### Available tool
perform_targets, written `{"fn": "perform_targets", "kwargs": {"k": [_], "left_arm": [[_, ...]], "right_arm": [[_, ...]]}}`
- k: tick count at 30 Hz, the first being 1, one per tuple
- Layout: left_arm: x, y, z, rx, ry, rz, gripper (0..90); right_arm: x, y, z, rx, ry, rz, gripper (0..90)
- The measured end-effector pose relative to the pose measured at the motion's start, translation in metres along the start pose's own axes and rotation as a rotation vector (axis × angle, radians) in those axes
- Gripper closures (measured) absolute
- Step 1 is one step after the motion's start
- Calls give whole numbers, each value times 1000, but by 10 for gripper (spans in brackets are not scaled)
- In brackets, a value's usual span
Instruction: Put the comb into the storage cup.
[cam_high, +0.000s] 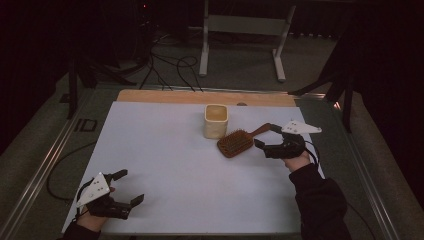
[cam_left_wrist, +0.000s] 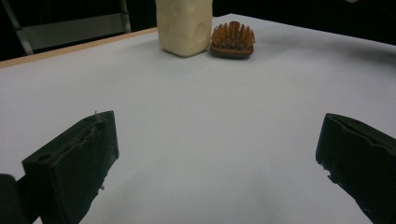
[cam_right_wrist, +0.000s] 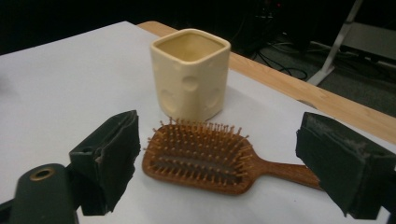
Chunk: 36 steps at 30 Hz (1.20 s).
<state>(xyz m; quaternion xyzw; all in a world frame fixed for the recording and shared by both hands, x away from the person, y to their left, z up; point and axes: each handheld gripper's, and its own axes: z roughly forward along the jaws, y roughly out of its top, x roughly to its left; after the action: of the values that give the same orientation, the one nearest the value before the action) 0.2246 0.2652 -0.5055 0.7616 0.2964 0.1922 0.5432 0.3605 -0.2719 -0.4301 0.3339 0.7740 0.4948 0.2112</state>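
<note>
With the right gripper (cam_high: 266, 136) spread wide around the wooden hairbrush (cam_right_wrist: 205, 156), which lies bristles-up just beside the cream cup (cam_right_wrist: 191, 74), lower squarely and close across the handle neck, while the left gripper (cam_high: 131, 186) rests open, well apart.

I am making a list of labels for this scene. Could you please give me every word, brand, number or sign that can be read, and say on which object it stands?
None can be read.
cream cup: round dimples, no lettering.
wooden hairbrush: no brand mark to be seen.
white table cover: plain.
grey plates on the left gripper and the right gripper: small holes, no print.
</note>
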Motion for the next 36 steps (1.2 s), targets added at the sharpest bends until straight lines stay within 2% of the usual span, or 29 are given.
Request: {"fn": "perform_targets", "kwargs": {"k": [7, 15, 20, 30, 36], "left_arm": [[0, 0, 0, 1, -3, -4, 0], [1, 0, 1, 6, -9, -11, 0], [1, 0, 0, -1, -6, -11, 0], [1, 0, 0, -4, -7, -16, 0], [1, 0, 1, -5, -9, -14, 0]], "right_arm": [[-14, -1, 11, 17, -22, 28, 169], [-26, -6, 24, 47, -69, 49, 260], [-33, -8, 34, 70, -90, 57, 351], [-48, -11, 53, 134, -146, 71, 604], [-55, -13, 66, 182, -171, 59, 725]]}}
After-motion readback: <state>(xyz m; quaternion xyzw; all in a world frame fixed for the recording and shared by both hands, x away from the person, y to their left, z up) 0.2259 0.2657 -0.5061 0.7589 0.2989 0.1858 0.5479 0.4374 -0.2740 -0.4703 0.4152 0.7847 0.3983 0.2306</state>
